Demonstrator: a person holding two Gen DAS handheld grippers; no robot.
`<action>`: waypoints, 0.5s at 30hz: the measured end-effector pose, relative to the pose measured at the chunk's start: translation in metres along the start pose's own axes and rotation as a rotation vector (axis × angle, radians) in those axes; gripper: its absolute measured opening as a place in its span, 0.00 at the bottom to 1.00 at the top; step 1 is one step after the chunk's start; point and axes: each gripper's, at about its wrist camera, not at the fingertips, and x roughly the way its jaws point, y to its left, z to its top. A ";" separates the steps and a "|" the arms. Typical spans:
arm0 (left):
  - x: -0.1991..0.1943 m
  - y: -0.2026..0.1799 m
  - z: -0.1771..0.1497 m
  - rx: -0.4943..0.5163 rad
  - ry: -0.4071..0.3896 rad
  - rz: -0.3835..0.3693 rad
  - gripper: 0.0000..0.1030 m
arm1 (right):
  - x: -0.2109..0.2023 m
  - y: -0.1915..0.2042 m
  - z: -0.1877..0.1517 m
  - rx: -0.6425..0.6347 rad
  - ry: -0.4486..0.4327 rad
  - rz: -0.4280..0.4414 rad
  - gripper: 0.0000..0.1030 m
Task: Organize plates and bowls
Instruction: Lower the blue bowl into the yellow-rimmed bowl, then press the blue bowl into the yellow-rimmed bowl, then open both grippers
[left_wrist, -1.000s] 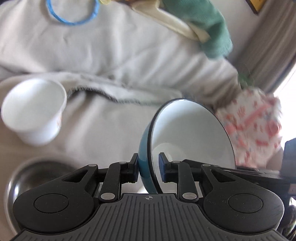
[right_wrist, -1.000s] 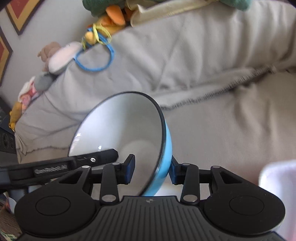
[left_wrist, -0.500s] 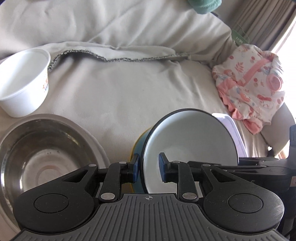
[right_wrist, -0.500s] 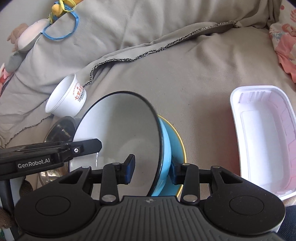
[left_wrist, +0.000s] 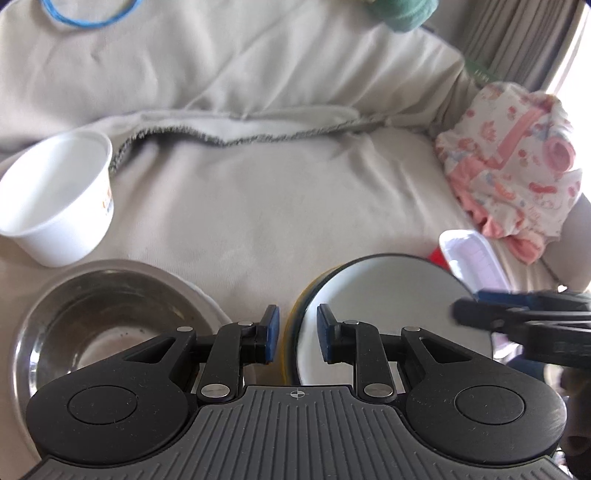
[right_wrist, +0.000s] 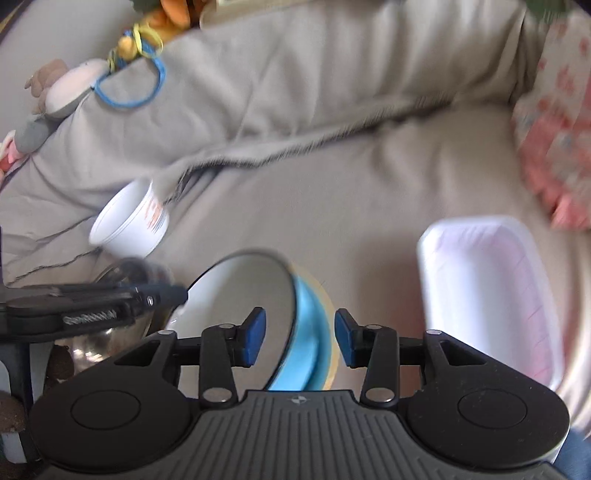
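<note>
Beige sofa cover (left_wrist: 280, 206) carries a steel bowl (left_wrist: 92, 317) at 8 o'clock, a white tray (right_wrist: 487, 295) at 3 and a paper cup (left_wrist: 59, 199) at 9. Blue bowl (right_wrist: 310, 332) sits on a yellow plate (left_wrist: 295, 317) at 6. Left gripper (left_wrist: 294, 334) and right gripper (right_wrist: 300, 338) straddle its rim, jaws opening, pads clear.

Bright daylight; right view seemingly motion-blurred.
</note>
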 end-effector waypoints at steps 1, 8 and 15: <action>0.005 0.001 0.001 0.002 0.014 0.006 0.29 | 0.000 -0.001 0.000 -0.005 -0.006 -0.015 0.54; 0.025 -0.010 0.029 0.076 0.123 -0.017 0.29 | 0.045 -0.024 -0.014 0.141 0.198 0.102 0.55; 0.028 -0.003 0.019 0.062 0.108 -0.064 0.31 | 0.076 -0.016 -0.028 0.161 0.298 0.164 0.54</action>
